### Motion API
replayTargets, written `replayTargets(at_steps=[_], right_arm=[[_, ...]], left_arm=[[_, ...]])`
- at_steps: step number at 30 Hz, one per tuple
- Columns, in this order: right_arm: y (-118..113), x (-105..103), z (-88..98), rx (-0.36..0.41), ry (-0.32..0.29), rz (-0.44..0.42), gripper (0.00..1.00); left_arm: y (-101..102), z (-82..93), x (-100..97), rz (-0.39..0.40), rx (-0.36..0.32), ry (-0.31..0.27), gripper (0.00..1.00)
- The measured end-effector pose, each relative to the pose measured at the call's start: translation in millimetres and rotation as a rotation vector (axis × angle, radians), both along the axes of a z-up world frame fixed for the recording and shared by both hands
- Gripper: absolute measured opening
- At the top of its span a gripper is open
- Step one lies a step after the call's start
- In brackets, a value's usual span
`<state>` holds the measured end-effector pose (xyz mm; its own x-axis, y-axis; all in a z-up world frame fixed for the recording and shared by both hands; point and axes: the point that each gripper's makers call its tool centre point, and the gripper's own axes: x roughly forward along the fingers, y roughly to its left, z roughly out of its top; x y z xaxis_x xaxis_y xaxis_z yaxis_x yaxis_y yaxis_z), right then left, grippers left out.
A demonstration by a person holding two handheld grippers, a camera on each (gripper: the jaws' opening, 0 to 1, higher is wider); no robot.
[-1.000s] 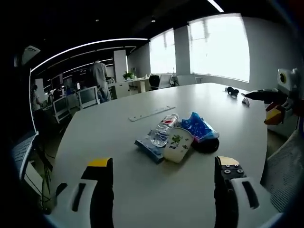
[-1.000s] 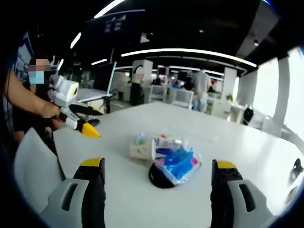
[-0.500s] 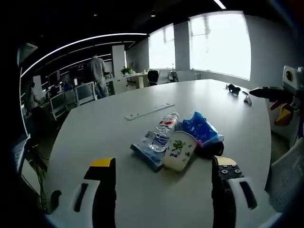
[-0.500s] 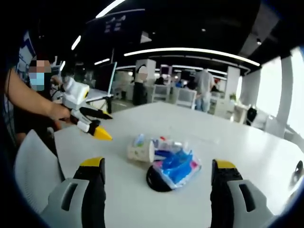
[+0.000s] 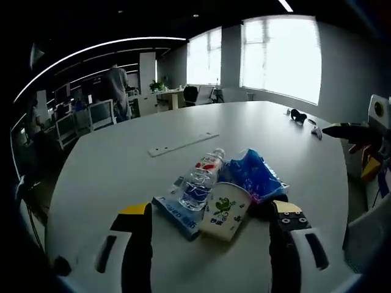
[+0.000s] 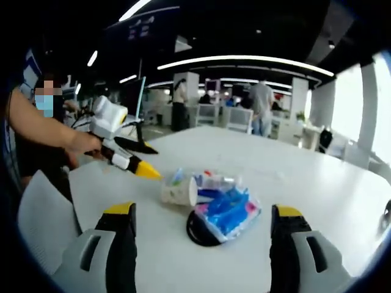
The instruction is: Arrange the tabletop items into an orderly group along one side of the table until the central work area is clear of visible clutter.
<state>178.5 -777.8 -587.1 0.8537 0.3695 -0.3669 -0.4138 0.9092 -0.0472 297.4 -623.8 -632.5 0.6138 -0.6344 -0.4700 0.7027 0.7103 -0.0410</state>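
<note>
Clutter was seen heaped mid-table, both grippers spread and empty.

Nearest the left gripper (image 5: 208, 241) lay a tipped paper cup (image 5: 225, 209), contents hidden, judged light and crushable, best pinched at the rim; beyond, a clear bottle (image 5: 201, 179), liquid uncertain, and soft blue packet (image 5: 253, 174). The right gripper (image 6: 201, 244) was held back.

- L gripper (image 5: 211, 244): black jaws w/ yellow tips, white housings w/ dark slots.
- R gripper (image 6: 198, 244): same build, black jaws, yellow tips, white-grey housings.
- Person's arm (image 6: 36, 131): bare, dark short sleeve.
</note>
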Motion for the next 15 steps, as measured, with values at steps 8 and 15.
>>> replayTargets(at_steps=[8, 15], right_arm=[[-2, 16, -8.5, 0.014, 0.040, 0.002, 0.81], [-1, 37, -18.3, 0.027, 0.084, 0.016, 0.76]], left_arm=[[-13, -2.9, 15.0, -0.002, -0.001, 0.016, 0.75], [-21, -10.6, 27.3, -0.022, 0.052, 0.025, 0.71]])
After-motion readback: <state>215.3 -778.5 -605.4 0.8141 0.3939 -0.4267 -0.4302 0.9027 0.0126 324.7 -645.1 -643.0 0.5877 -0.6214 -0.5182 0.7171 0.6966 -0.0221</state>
